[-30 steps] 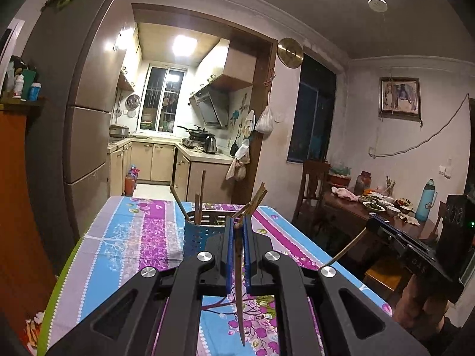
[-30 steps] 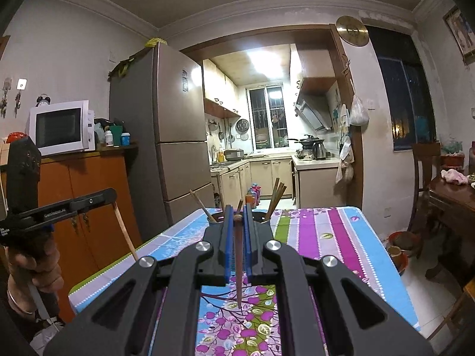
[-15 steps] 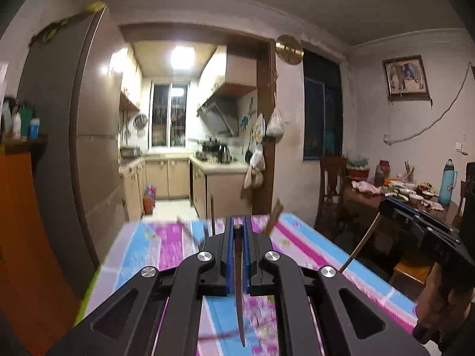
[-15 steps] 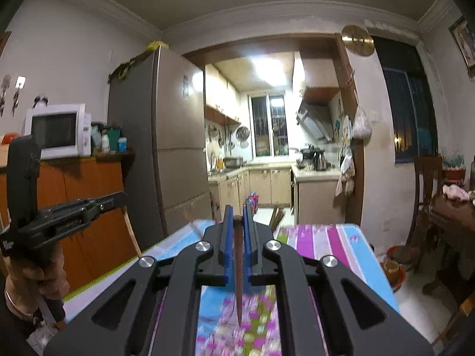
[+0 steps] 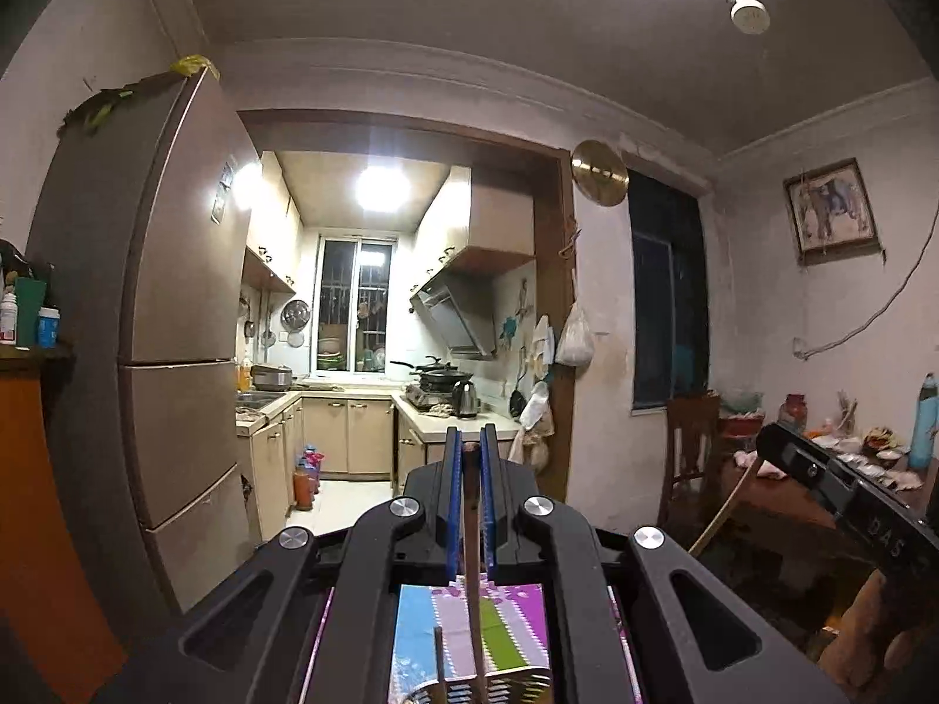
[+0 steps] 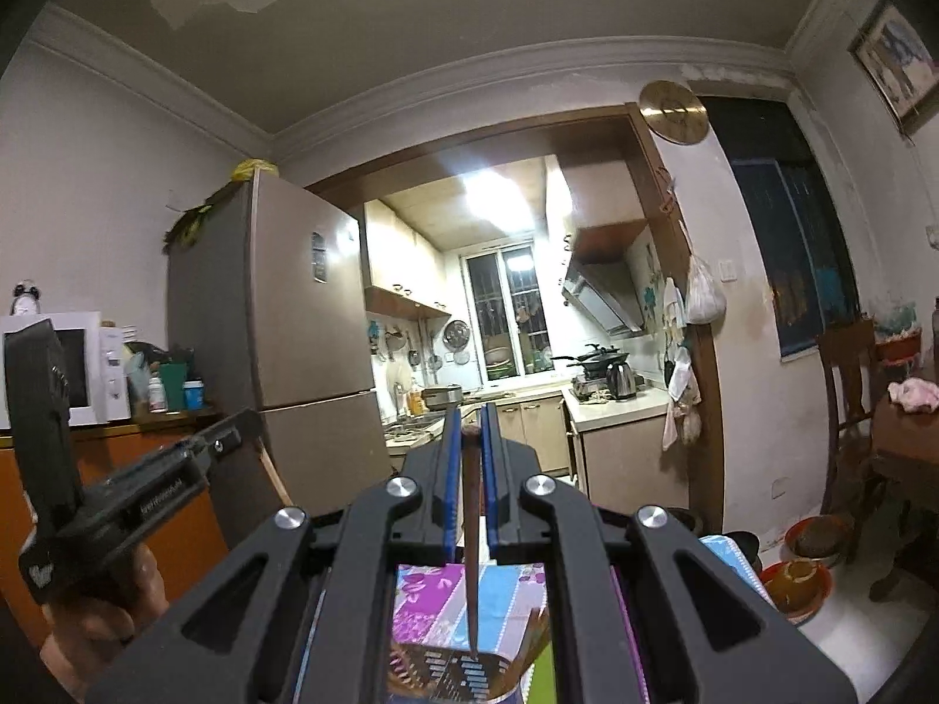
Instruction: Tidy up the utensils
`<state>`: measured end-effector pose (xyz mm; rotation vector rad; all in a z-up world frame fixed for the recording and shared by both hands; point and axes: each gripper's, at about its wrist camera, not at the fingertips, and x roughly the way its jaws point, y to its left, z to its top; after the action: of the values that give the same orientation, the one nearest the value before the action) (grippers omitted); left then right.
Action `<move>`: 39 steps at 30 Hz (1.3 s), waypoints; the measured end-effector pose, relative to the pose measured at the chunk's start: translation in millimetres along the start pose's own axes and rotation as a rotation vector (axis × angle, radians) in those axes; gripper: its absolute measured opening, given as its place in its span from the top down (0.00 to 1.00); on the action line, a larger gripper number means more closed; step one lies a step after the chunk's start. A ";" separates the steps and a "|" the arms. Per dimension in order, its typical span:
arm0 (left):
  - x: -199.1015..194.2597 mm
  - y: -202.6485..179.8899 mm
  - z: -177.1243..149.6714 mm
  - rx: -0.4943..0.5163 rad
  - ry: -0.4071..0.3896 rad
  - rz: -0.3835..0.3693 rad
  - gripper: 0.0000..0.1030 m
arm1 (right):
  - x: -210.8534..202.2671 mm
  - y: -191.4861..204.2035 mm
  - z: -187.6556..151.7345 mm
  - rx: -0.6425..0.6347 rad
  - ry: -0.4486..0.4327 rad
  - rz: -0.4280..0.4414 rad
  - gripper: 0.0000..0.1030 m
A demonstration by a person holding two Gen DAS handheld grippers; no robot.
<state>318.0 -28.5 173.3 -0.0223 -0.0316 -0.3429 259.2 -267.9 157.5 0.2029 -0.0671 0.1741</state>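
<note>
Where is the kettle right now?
The kettle sits on the kitchen counter through the doorway, just right of the black wok on the stove. In the left wrist view it shows just above the left gripper.

- We are seeing only the top of the slotted utensil holder (image 5: 493, 689) in the left wrist view; the bottom edge is cutting it off, and the gripper's black arms are covering its sides.
- The left chopstick (image 5: 473, 575) is running down toward the holder, its lower end getting lost at the picture's edge.
- In the right wrist view, the right chopstick (image 6: 472, 551) is ending over the holder (image 6: 452, 672), and we cannot tell whether its tip is touching.
- The tablecloth (image 6: 434, 592) is showing only through the gap between the arms.
- The hand (image 6: 88, 633) at lower left is being cropped.
</note>
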 end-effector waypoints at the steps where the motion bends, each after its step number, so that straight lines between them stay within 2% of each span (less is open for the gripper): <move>1: 7.7 1.7 -4.3 -0.002 0.009 -0.005 0.93 | 7.7 -1.9 -5.2 0.006 0.007 -0.004 0.95; 5: 40.5 6.3 -42.3 -0.001 0.079 0.006 0.93 | 36.4 -14.7 -37.8 0.061 0.067 -0.017 0.95; 8: 59.6 10.8 -75.5 0.003 0.135 0.011 0.93 | 54.1 -21.6 -64.6 0.086 0.134 -0.029 0.95; 13: 79.7 18.2 -112.5 0.011 0.212 0.031 0.93 | 73.5 -31.3 -107.1 0.142 0.256 -0.033 0.95; 15: 77.2 20.3 -119.5 0.014 0.193 0.057 0.91 | 76.3 -29.8 -117.2 0.143 0.287 -0.042 0.94; 16: 75.5 21.0 -117.9 0.014 0.201 0.053 0.89 | 76.9 -30.4 -119.9 0.139 0.301 -0.051 0.91; 17: 74.6 22.1 -115.8 0.009 0.215 0.045 0.84 | 73.5 -31.4 -120.6 0.135 0.301 -0.070 0.75; 18: 69.7 23.8 -111.0 0.003 0.216 0.057 0.72 | 67.0 -33.7 -118.4 0.142 0.282 -0.083 0.66; 19: 62.9 24.7 -106.1 0.005 0.195 0.080 0.68 | 60.3 -36.6 -115.0 0.153 0.258 -0.086 0.58; 23: 23.3 36.4 -77.1 -0.021 0.091 0.119 0.60 | 20.0 -44.7 -88.2 0.147 0.161 -0.096 0.58; 25: -0.2 43.5 -63.1 -0.034 0.047 0.133 0.50 | -2.9 -47.6 -76.8 0.138 0.124 -0.096 0.58; 27: -24.6 47.4 -54.9 -0.019 0.018 0.161 0.49 | -31.4 -50.1 -65.4 0.133 0.086 -0.087 0.57; 29: -46.7 48.7 -51.0 0.003 0.005 0.175 0.49 | -60.3 -50.4 -59.3 0.134 0.064 -0.077 0.51; 33: -94.9 50.6 -58.9 0.021 0.041 0.226 0.47 | -111.6 -38.9 -60.0 0.110 0.064 -0.072 0.44; 35: -117.1 45.8 -69.9 0.034 0.070 0.259 0.41 | -134.4 -26.9 -67.1 0.086 0.075 -0.075 0.33; 36: -125.1 43.9 -76.0 0.039 0.084 0.270 0.39 | -142.1 -20.2 -72.1 0.067 0.087 -0.084 0.31; 39: -143.9 28.0 -101.4 0.081 0.153 0.299 0.38 | -162.5 9.1 -93.0 -0.016 0.134 -0.100 0.20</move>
<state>194.7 43.4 66.5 0.0784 0.1084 -0.0430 102.5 -266.8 54.7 0.1776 0.0748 0.0873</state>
